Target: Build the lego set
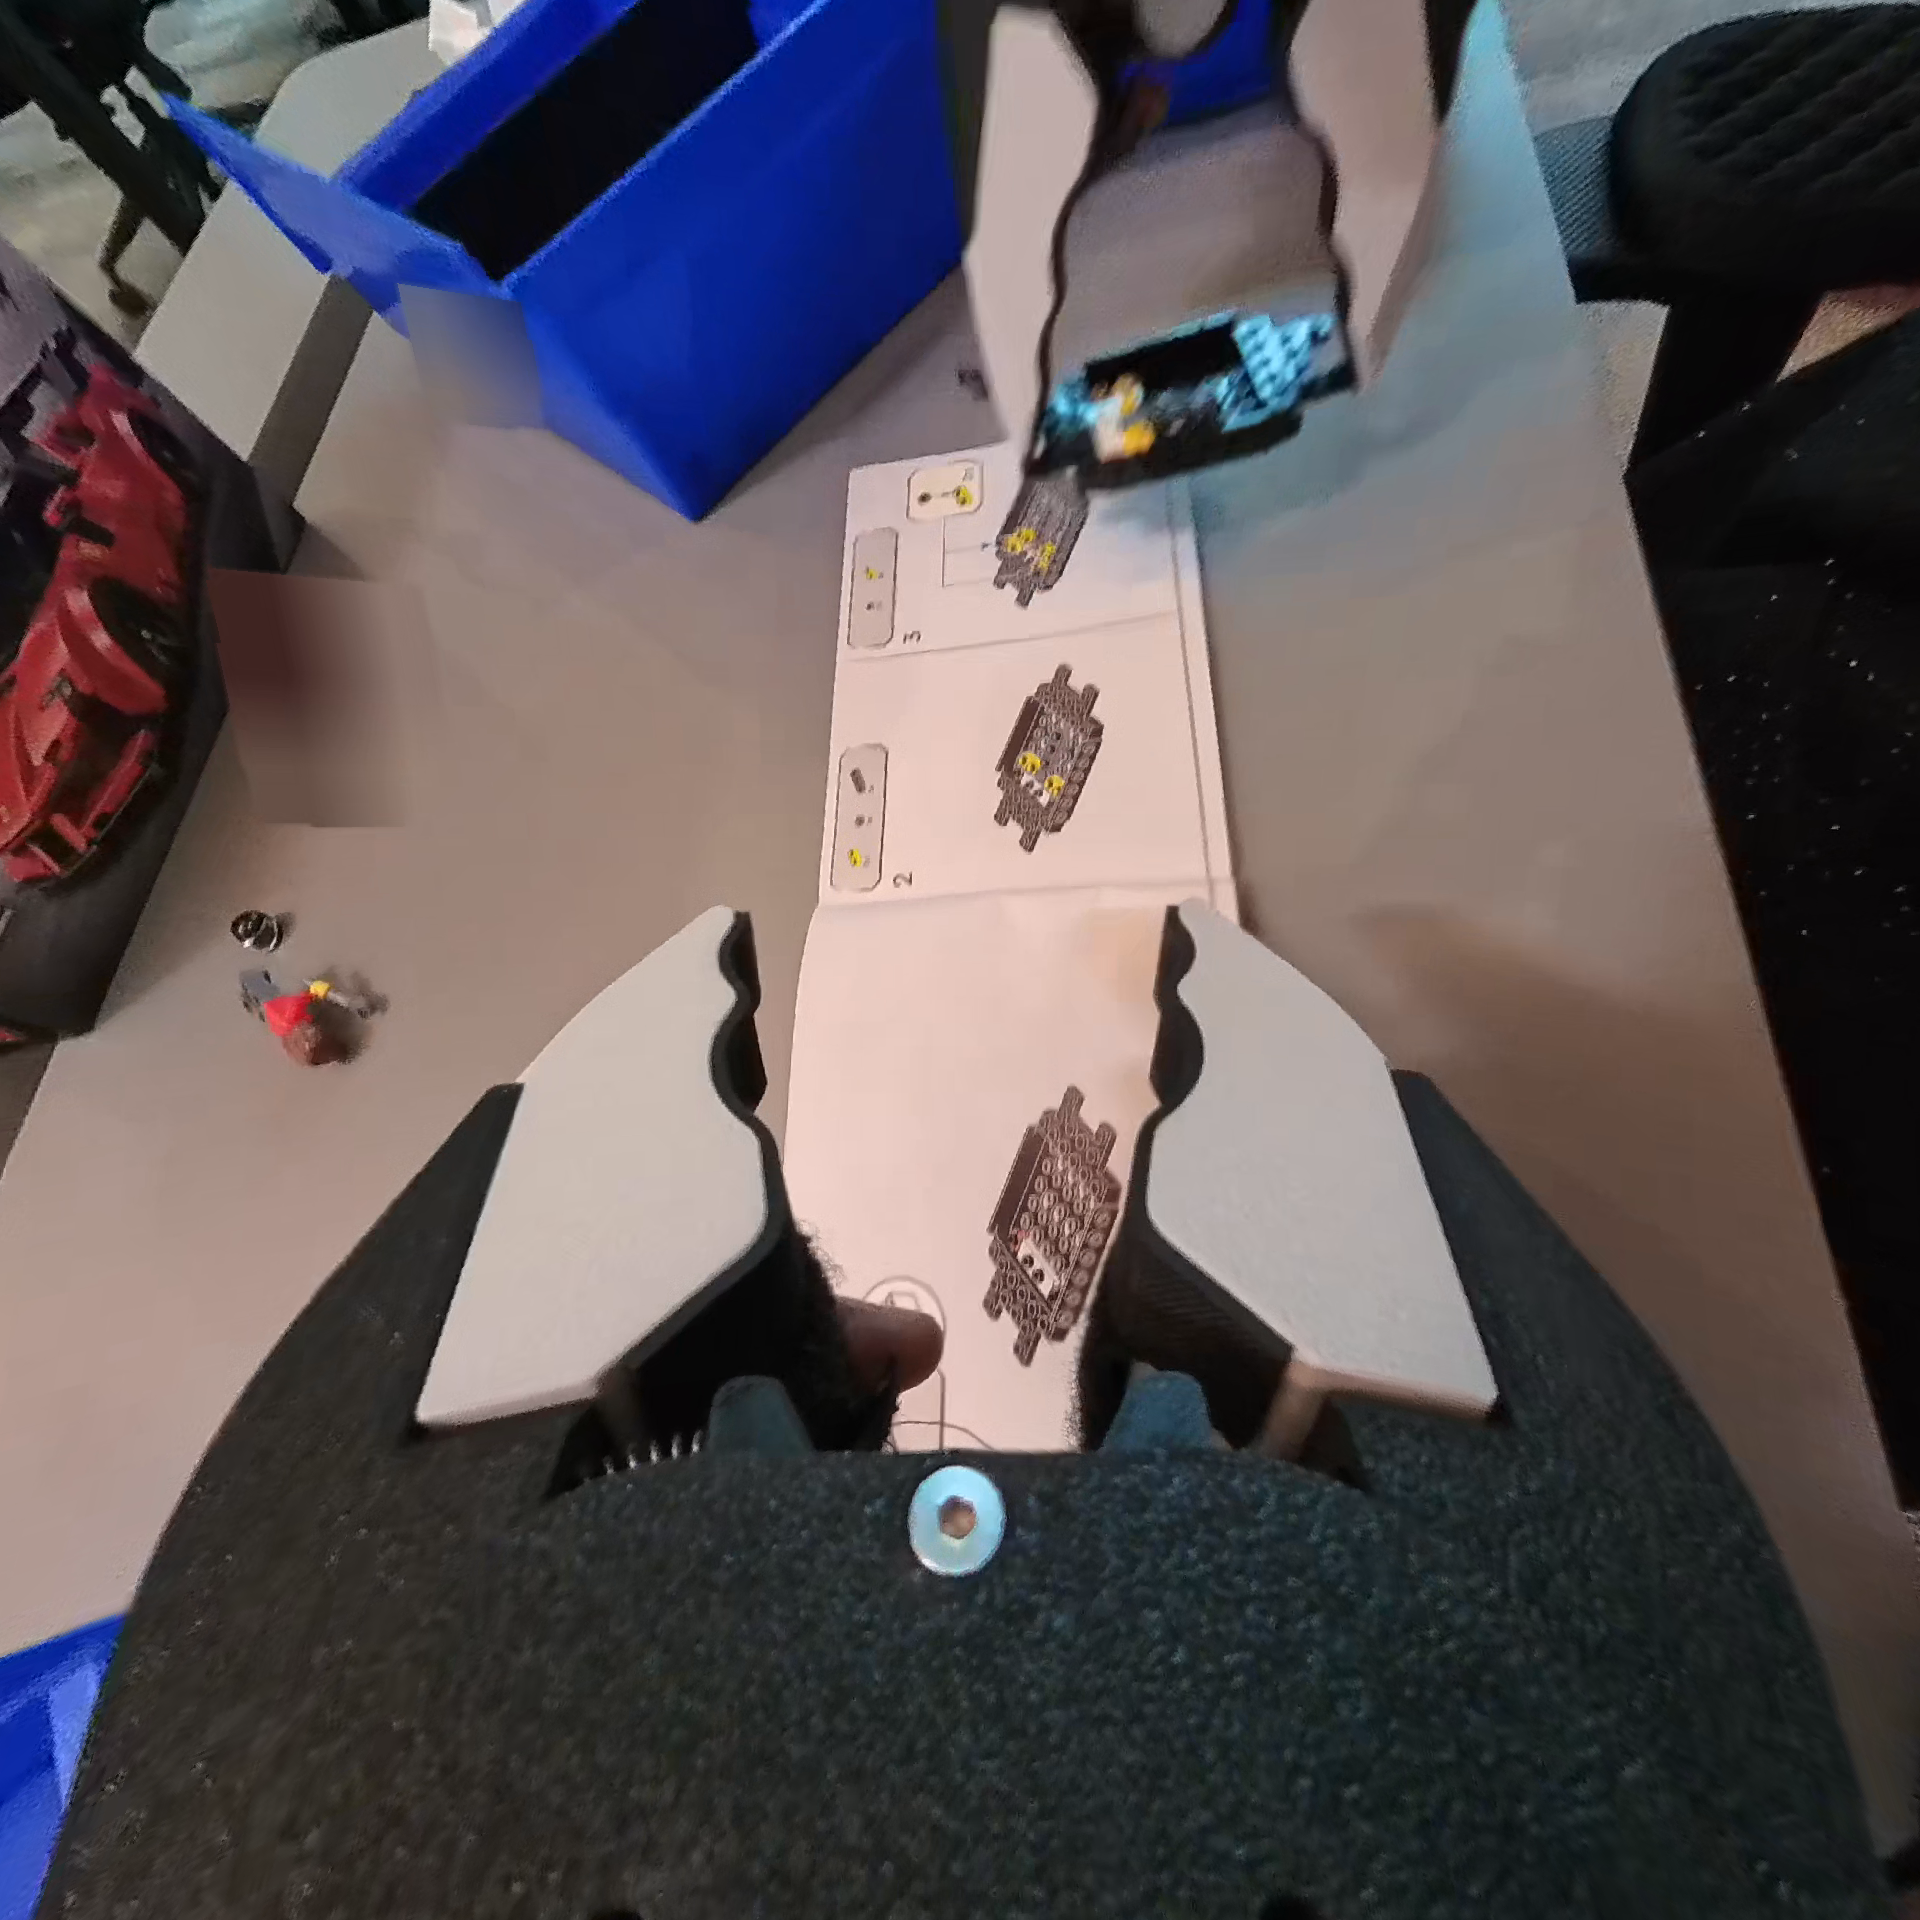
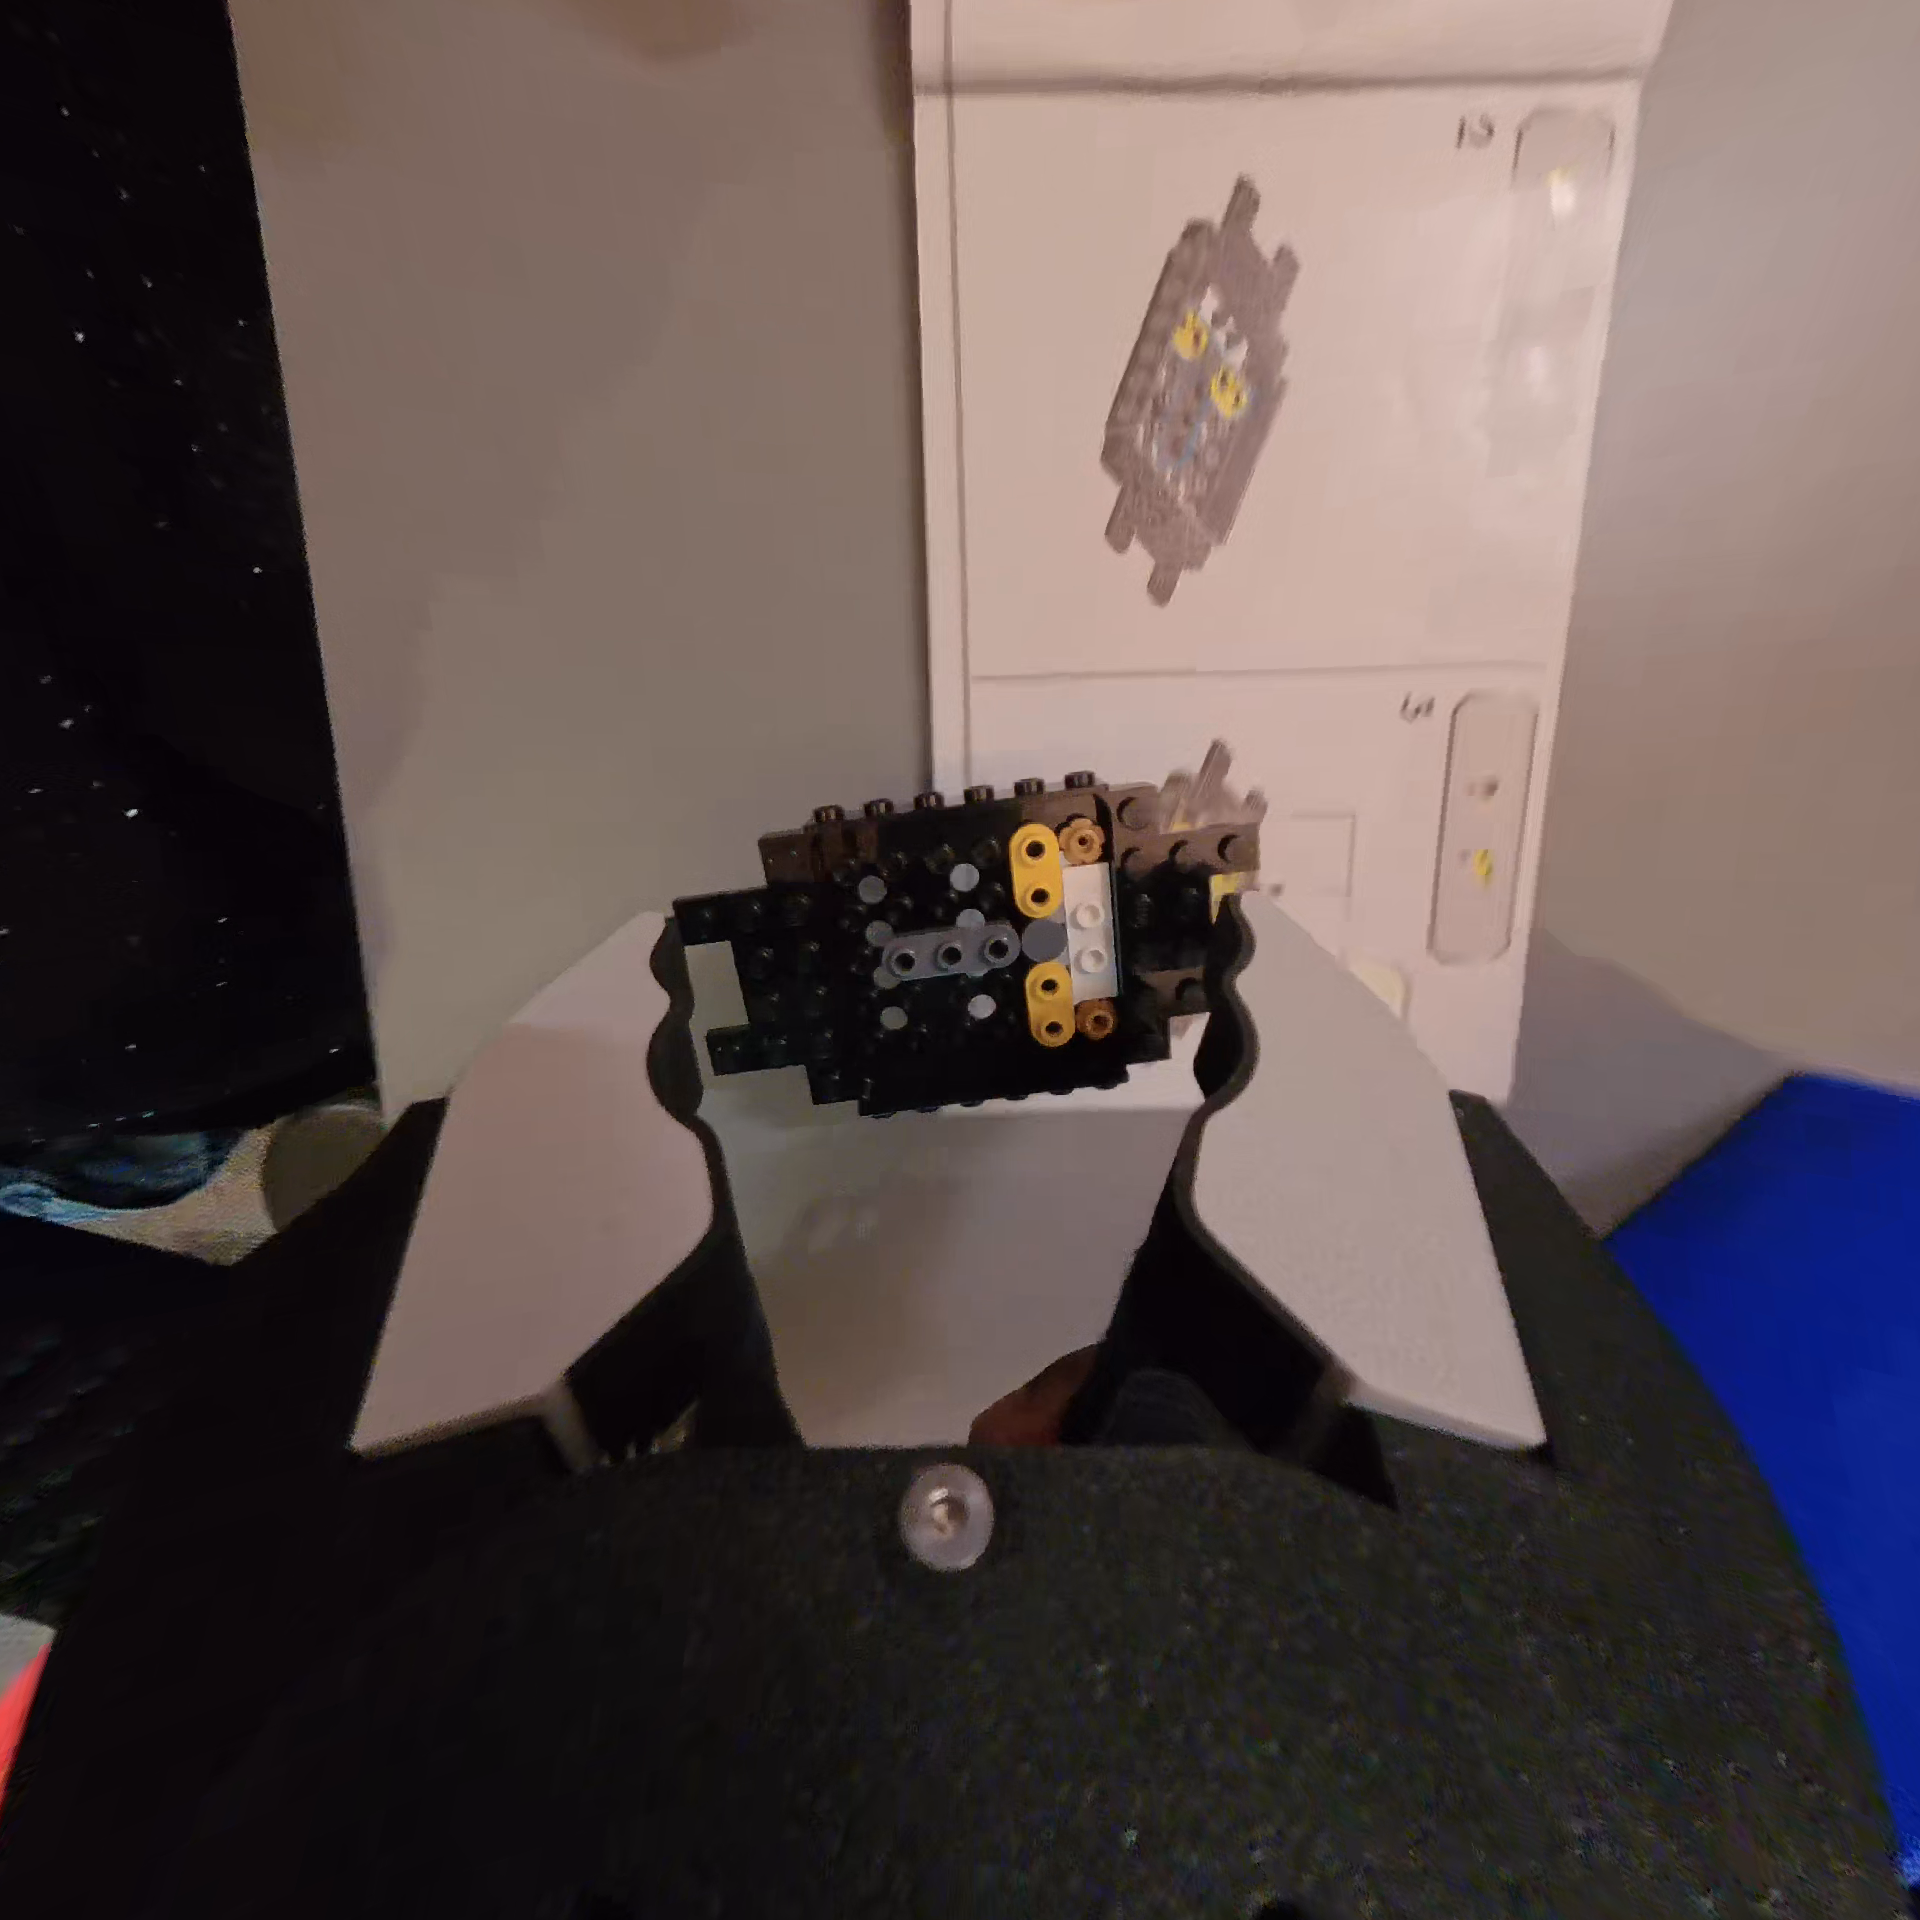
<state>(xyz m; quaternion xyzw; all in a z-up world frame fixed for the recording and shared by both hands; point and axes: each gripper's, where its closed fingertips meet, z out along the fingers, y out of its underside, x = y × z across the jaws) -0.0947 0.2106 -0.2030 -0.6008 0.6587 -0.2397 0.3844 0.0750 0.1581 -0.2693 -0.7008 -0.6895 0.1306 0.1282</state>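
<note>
Right gripper (image 2: 951,997) clamps the black brick assembly (image 2: 935,956) – left gripper (image 1: 956,997) gapes, holding nothing

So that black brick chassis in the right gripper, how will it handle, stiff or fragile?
The black brick chassis is probably stiff, being layered studded plates. The small yellow pieces on top might pop off if knocked. Flat and wide, it looks unlikely to roll.

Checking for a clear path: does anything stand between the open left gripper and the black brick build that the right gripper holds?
Nothing visible does. Between the left gripper and the black brick build in the right gripper, only the instruction sheet lies flat on the table below.
</note>
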